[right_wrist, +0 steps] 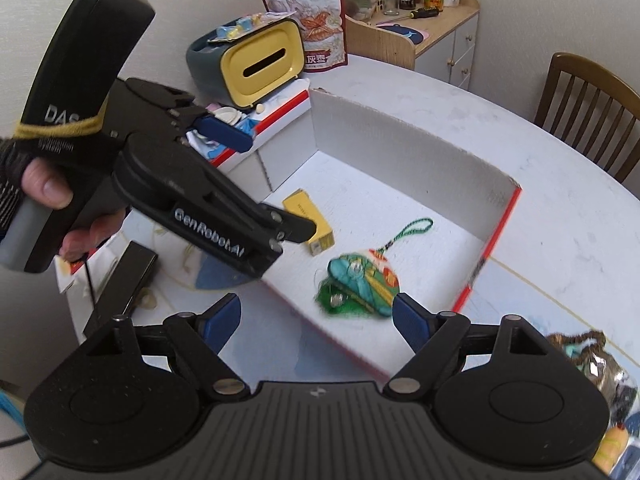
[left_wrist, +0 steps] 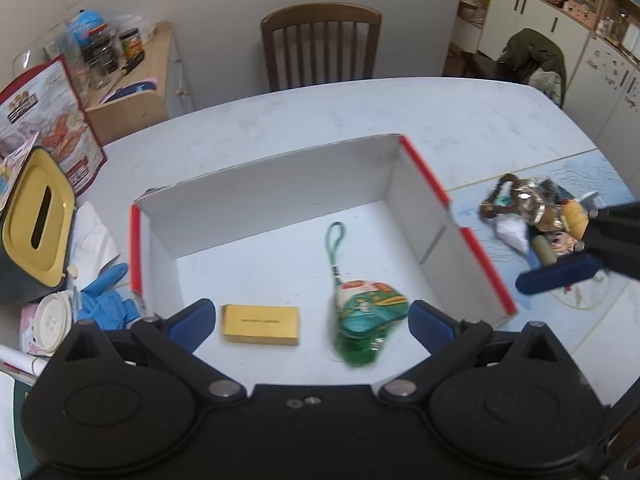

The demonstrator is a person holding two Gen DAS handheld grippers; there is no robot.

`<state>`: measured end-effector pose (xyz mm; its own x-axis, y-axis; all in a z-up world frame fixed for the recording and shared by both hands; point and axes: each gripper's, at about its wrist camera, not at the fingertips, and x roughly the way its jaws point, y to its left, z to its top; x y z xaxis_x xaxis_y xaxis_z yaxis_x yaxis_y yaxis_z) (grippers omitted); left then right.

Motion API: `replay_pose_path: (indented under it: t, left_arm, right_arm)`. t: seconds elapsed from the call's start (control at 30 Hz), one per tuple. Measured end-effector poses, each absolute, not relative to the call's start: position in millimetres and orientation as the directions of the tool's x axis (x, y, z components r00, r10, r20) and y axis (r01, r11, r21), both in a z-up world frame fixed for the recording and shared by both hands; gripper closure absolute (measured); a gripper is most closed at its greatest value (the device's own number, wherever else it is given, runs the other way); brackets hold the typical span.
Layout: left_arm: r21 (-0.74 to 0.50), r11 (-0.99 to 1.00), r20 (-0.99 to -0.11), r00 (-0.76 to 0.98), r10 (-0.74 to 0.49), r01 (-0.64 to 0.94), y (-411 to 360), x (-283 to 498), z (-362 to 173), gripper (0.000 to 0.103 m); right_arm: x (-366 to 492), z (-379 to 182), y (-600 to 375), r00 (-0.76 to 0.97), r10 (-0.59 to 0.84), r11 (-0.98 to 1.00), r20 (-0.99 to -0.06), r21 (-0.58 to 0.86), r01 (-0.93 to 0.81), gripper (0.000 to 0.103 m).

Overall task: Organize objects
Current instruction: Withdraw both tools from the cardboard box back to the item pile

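An open white cardboard box with red edges sits on the table. On its floor lie a small gold box and a green embroidered pouch with a cord loop, slightly blurred. My left gripper hangs open above the box's near side, nothing between its pads. My right gripper is open over the box's near wall, empty; one of its blue fingers shows right of the box. A pile of trinkets lies on the mat there.
A grey tissue bin with a yellow lid, a blue glove and a snack bag crowd the table left of the box. A wooden chair stands behind the table. A flat black object lies at the table's near edge.
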<state>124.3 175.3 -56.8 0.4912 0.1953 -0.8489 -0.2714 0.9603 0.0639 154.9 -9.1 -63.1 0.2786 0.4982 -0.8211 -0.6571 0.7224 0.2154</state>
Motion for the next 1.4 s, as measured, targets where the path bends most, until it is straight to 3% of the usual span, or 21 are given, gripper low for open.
replay_pose_path:
  t: [0.7, 0.87, 1.0, 1.4]
  left_arm:
    - [-0.028, 0.993, -0.865, 0.501, 0.033, -0.113, 43, 174, -93, 0.0]
    - [-0.008, 0.995, -0.872, 0.487, 0.042, -0.099, 17, 197, -108, 0.0]
    - [0.103, 0.985, -0.856, 0.492, 0.159, -0.14, 6, 221, -114, 0.001]
    - [0.1, 0.984, -0.866, 0.474, 0.158, -0.146, -15, 282, -147, 0.001]
  right_arm:
    - [95, -120, -139, 0.291, 0.37, 0.846, -0.882, 0.191, -0.497, 0.02]
    - [93, -134, -177, 0.306, 0.325, 0.887, -0.895, 0.177, -0.426, 0.02]
    - [94, -143, -201, 0.316, 0.304, 0.903, -0.899, 0.166, -0.396, 0.02]
    - [110, -165, -241, 0.337, 0.262, 0.918, -0.905, 0.126, -0.377, 0.02]
